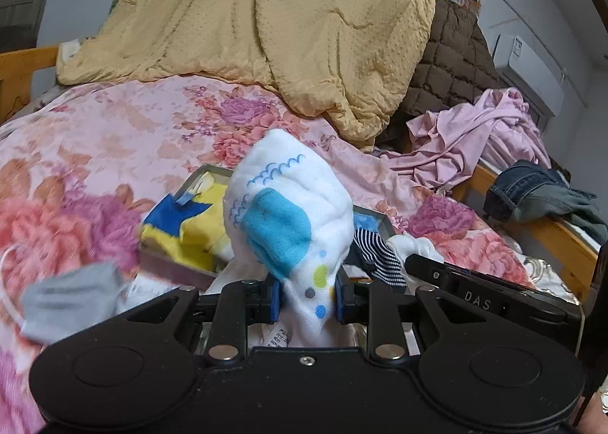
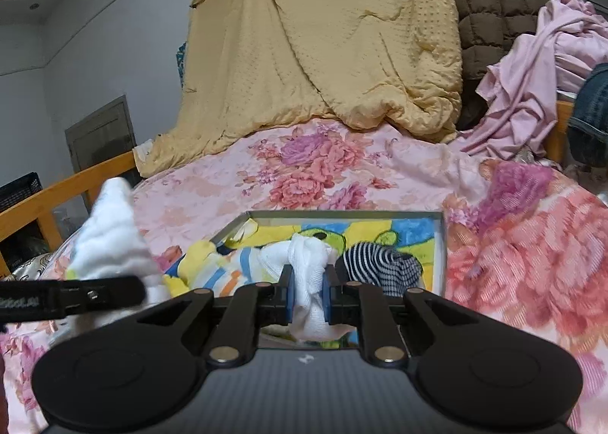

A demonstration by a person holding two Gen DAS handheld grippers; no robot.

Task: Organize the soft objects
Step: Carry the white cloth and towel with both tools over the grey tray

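Left wrist view shows the left gripper (image 1: 307, 299) clamping a white printed cloth (image 1: 288, 213) (right gripper (image 2: 307, 299) pinches its other end (image 2: 309, 282)), so uneven pulling could slip it free.

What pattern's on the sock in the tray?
Black-and-white stripes on the sock, lying in the tray; clearest in the right wrist view.

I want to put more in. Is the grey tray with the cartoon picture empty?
Not empty. The shallow grey tray already holds a black-and-white striped sock and colourful cloths.
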